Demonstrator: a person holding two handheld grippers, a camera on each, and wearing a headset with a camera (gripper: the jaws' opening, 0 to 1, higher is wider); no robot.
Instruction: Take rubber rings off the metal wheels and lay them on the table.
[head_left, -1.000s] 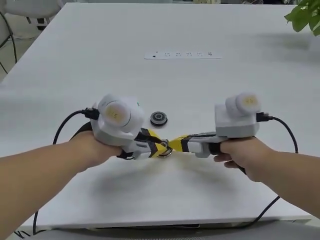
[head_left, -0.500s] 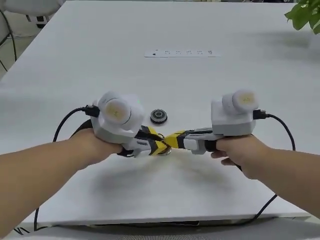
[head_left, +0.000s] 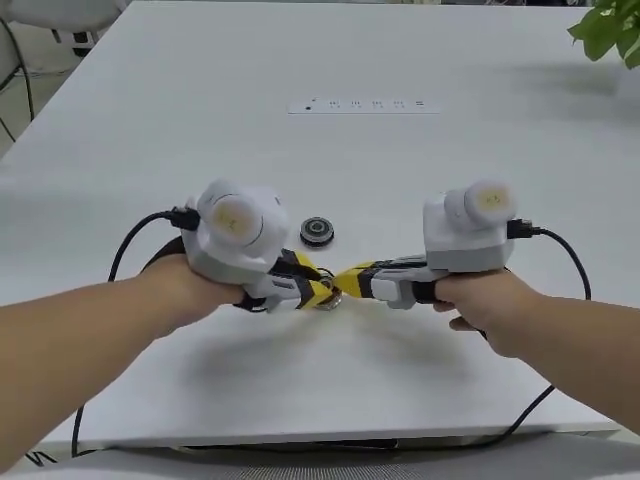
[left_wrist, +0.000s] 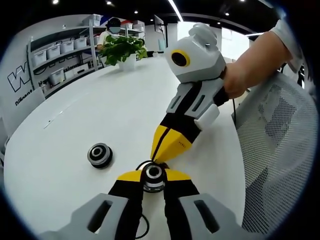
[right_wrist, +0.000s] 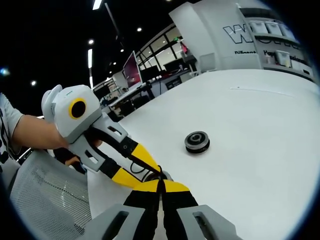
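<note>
Left tongs (left_wrist: 153, 181) clamp a metal wheel (left_wrist: 153, 172) over the near bench (head_left: 450, 150), right tongs (right_wrist: 160, 186) pinched shut at its rim, ring grip unclear; second wheel (head_left: 317, 232) sits just beyond, power strip (head_left: 364, 106) far.

- Bright, even light falls from above; the white table (head_left: 450, 160) reads clean, with no burnt-out patches in the head view.
- Shadows are soft and pale: a diffuse one on the near table under the left hand (head_left: 185, 290) and right hand (head_left: 490, 305), and a faint grey one far right by the plant (head_left: 610, 30).
- In the gripper views, small ceiling spotlights (right_wrist: 91, 42) and a strip light (left_wrist: 175, 9) stand out against a dark ceiling; the far window (left_wrist: 229, 46) glares white.
- A small highlight glints on the metal wheel (left_wrist: 153, 174) clamped in the left gripper (left_wrist: 153, 177).
- Fisheye bending curves the table edge and the shelves (left_wrist: 55, 55) near the rims, where detail softens.
- The head view is sharp, without motion blur.
</note>
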